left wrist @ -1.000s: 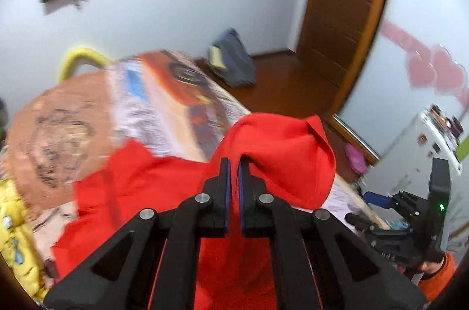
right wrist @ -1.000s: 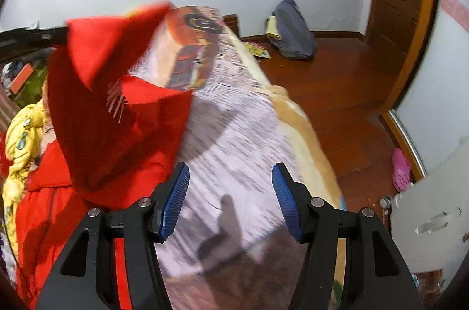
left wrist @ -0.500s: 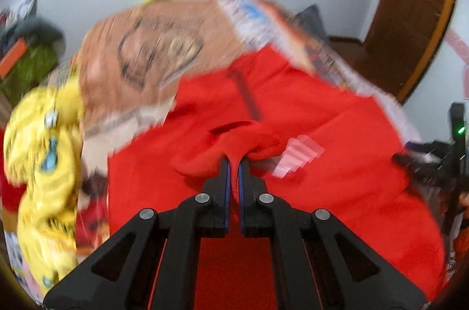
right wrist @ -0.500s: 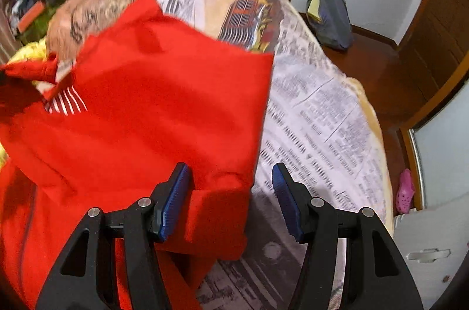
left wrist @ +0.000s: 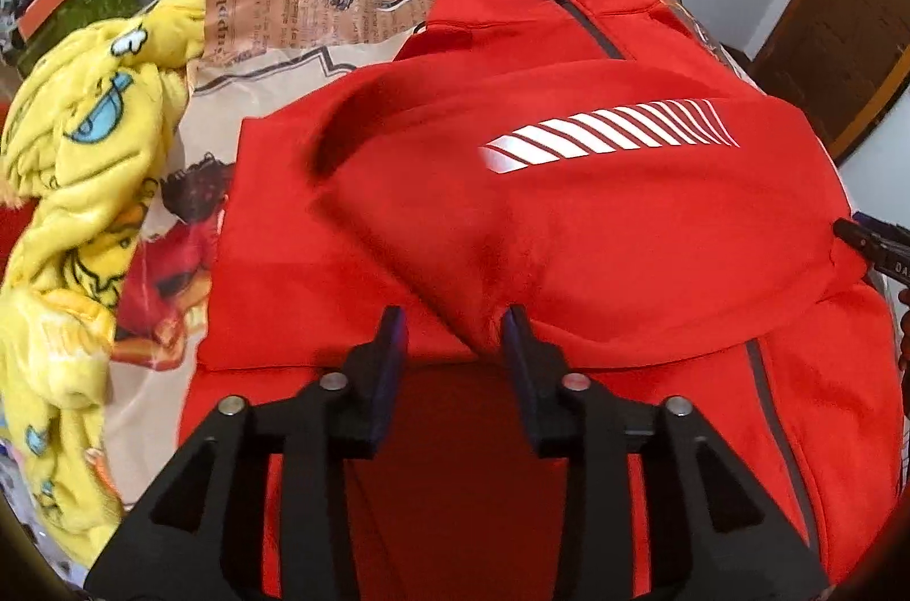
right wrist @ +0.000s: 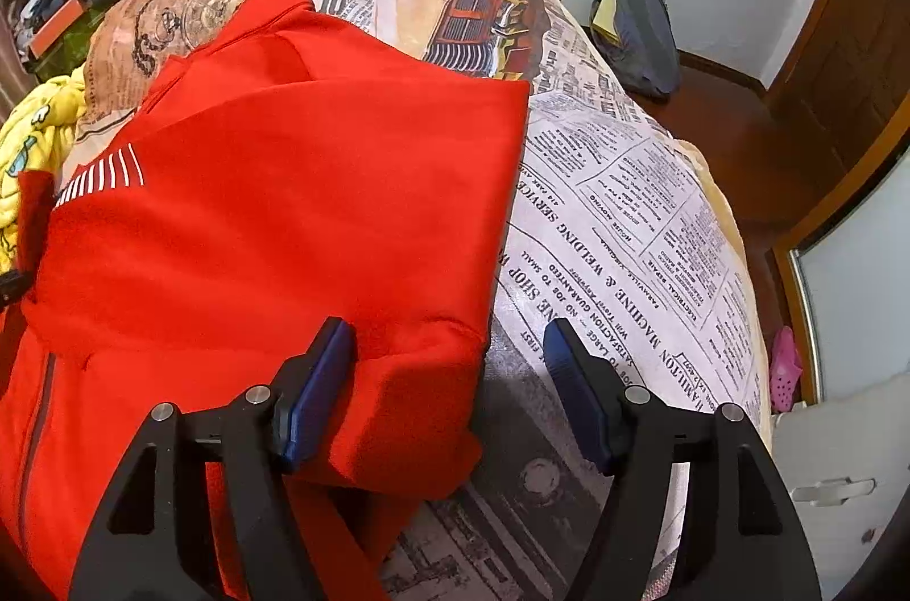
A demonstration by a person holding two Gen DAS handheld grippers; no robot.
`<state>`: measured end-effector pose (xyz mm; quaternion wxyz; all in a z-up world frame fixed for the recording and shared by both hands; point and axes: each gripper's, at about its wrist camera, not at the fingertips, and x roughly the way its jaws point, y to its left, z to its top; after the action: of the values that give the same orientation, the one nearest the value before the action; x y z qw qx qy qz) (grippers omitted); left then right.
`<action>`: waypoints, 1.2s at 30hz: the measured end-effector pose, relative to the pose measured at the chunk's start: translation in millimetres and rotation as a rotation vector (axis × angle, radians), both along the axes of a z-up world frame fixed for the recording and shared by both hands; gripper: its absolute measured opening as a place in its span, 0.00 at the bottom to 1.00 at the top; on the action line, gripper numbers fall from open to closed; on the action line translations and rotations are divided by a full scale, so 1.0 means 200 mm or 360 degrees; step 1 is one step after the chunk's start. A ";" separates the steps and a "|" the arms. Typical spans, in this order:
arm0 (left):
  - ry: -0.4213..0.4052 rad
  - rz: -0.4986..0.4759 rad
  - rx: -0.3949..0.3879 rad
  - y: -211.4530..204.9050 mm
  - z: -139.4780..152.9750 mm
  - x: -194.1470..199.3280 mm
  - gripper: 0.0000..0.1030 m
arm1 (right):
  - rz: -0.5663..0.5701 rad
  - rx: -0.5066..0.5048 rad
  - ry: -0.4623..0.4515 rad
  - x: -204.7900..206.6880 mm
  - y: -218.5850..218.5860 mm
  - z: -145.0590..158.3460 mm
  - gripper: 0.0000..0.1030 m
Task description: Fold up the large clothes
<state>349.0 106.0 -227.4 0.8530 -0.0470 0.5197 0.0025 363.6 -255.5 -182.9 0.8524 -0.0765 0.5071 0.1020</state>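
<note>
A red jacket (left wrist: 569,214) with a white striped print (left wrist: 608,132) and a dark zip lies spread on the bed, its upper part folded over the lower. My left gripper (left wrist: 452,322) points down at the near corner of that fold. Its jaws are opening: the corner of the cloth lies loose between the pads and brushes the right one. My right gripper (right wrist: 446,328) hovers over the jacket's (right wrist: 296,214) right edge. Its jaws are opening too, with the folded hem between them and not pinched. The right gripper's tip (left wrist: 876,248) shows at the edge of the left wrist view.
The bed wears a newspaper-print cover (right wrist: 625,231). A yellow cartoon blanket (left wrist: 74,180) is bunched along the left side. On the wooden floor to the right lie a dark backpack (right wrist: 637,32) and a pink slipper (right wrist: 785,368), near a brown door (right wrist: 842,61) and a white cabinet (right wrist: 842,487).
The left gripper brought the lifted red fold down across the jacket and parted its jaws, letting the cloth go. The right gripper sank a little and its jaws widened.
</note>
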 end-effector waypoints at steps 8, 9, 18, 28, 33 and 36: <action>0.0014 0.0058 -0.0267 0.14 0.03 0.07 0.52 | -0.0013 0.0017 0.0003 0.00 0.00 0.00 0.65; 0.0016 0.0097 -0.0317 0.18 0.02 0.07 0.52 | -0.0013 0.0016 0.0002 0.00 0.00 0.00 0.65; 0.0031 0.0378 -0.0856 0.58 -0.13 0.02 0.52 | -0.0016 0.0033 0.0000 0.00 -0.01 -0.01 0.66; 0.0021 0.0419 -0.0595 0.59 -0.11 0.18 0.12 | -0.0021 0.0000 0.0003 0.00 0.01 0.00 0.66; -0.0253 0.0262 -0.0242 0.44 0.17 0.26 0.06 | -0.0024 -0.0069 -0.0020 0.02 0.02 0.04 0.66; -0.0457 0.0229 -0.0124 0.40 0.40 0.26 0.05 | -0.0020 -0.0094 -0.0091 0.02 0.04 0.12 0.66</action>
<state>400.8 185.7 -147.9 0.9136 -0.1170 0.3876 0.0366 368.5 -247.3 -159.7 0.8646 -0.1012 0.4858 0.0794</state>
